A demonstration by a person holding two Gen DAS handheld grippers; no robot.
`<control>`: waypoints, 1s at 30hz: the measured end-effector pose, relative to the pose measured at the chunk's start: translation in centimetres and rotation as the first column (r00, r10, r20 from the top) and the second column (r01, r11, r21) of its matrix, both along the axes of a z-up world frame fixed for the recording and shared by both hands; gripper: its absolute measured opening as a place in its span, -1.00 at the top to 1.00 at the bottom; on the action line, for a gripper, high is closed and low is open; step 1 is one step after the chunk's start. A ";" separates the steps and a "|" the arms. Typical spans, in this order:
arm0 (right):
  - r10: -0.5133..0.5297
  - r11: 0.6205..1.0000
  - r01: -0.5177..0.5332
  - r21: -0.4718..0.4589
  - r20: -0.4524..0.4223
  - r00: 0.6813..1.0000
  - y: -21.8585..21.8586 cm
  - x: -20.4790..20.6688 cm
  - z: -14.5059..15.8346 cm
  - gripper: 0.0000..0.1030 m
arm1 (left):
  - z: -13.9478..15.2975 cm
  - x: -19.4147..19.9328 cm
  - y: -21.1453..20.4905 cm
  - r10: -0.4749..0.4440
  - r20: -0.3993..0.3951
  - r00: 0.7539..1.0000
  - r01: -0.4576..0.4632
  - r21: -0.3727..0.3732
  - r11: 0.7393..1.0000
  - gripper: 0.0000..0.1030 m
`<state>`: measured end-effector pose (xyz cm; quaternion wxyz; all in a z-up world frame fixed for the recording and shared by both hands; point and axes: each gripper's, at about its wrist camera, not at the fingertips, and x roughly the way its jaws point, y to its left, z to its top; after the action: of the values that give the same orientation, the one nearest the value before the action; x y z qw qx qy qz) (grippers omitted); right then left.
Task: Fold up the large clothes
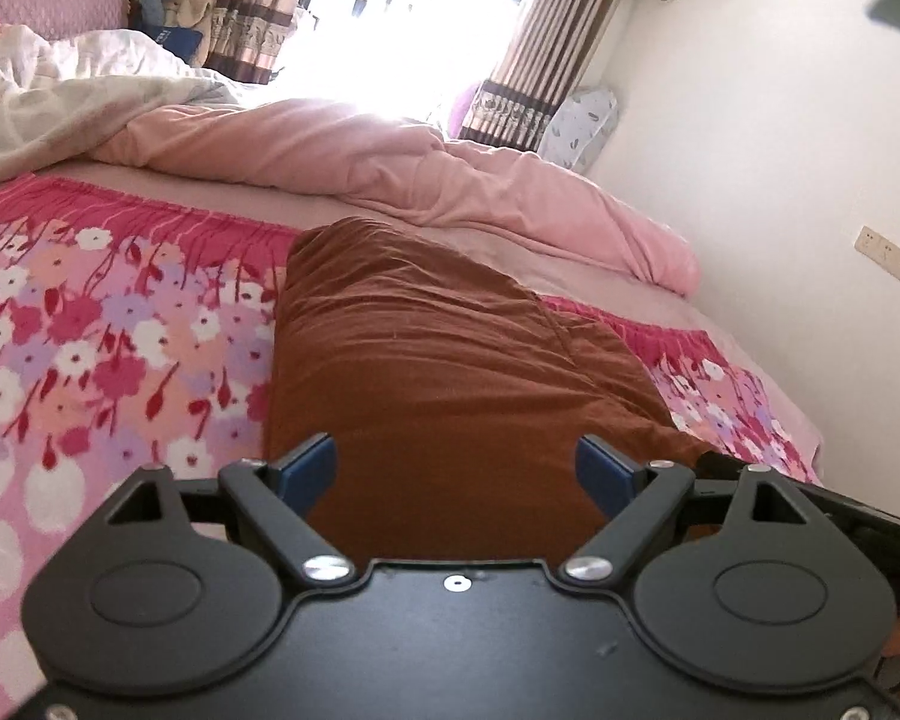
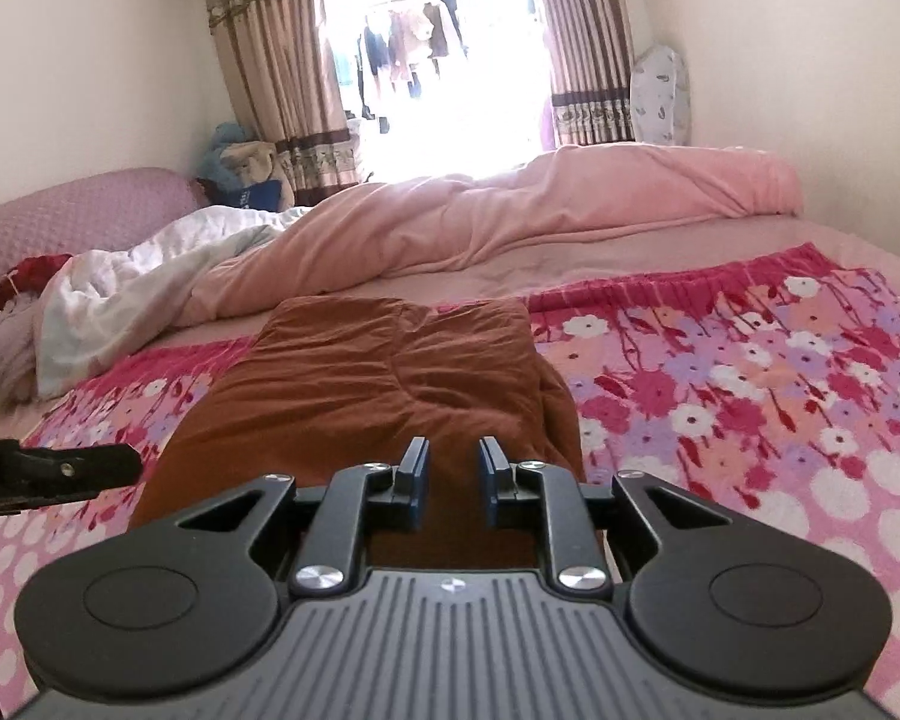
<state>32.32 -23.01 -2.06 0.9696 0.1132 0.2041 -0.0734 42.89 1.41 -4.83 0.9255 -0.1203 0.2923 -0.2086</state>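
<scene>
A big bed (image 2: 660, 252) fills the room ahead of both sets of fingers; on it lies a flowery blanket (image 1: 90, 360) in pink, red and white, spread out flat on both sides of the fingers; past it, far beyond the fingertips, a puffy pink quilt (image 2: 510, 210) is bunched up across the bed, with a white quilt (image 2: 126, 276) crumpled at its end; behind them hang striped brown curtains (image 2: 270, 60) by a very bright window (image 2: 438, 60).

The brown clothing (image 1: 426, 372) lies on the flowery blanket, folded into a long thick bundle; it starts right under the fingers and runs straight away from them; its top is wrinkly, and its far end is rounded and reaches the plain pink sheet.

The left gripper (image 1: 455, 471) hangs just over the near end of the brown clothing; its blue pads (image 1: 306, 468) are spread wide apart, and nothing is between them.

The right gripper (image 2: 453, 480) is also over the near end of the bundle; its fingers are close together with a small gap left, and they hold nothing; off to their left side, the black tip of the other tool shows at the edge of the right wrist view.
</scene>
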 end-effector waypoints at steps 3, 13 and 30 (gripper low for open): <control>-0.017 1.000 0.017 0.007 -0.031 0.999 -0.5 1.4 -0.8 0.54 | -0.9 1.2 -0.4 -0.004 -0.027 1.000 0.004 0.018 1.000 -0.70; -0.018 1.000 0.019 0.021 -0.074 0.997 -0.6 2.4 -2.9 0.54 | -3.9 2.2 -1.7 0.024 -0.038 0.999 -0.021 0.084 0.996 -0.71; -0.019 1.000 0.019 -0.005 0.000 1.000 -0.2 -1.0 -0.1 0.45 | -0.2 -3.2 -0.3 0.017 0.034 0.999 -0.017 0.005 1.000 -0.72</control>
<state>31.31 -23.19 -2.12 0.9692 0.1125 0.2027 -0.0833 39.70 1.15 -5.08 0.9323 -0.1170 0.2760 -0.2022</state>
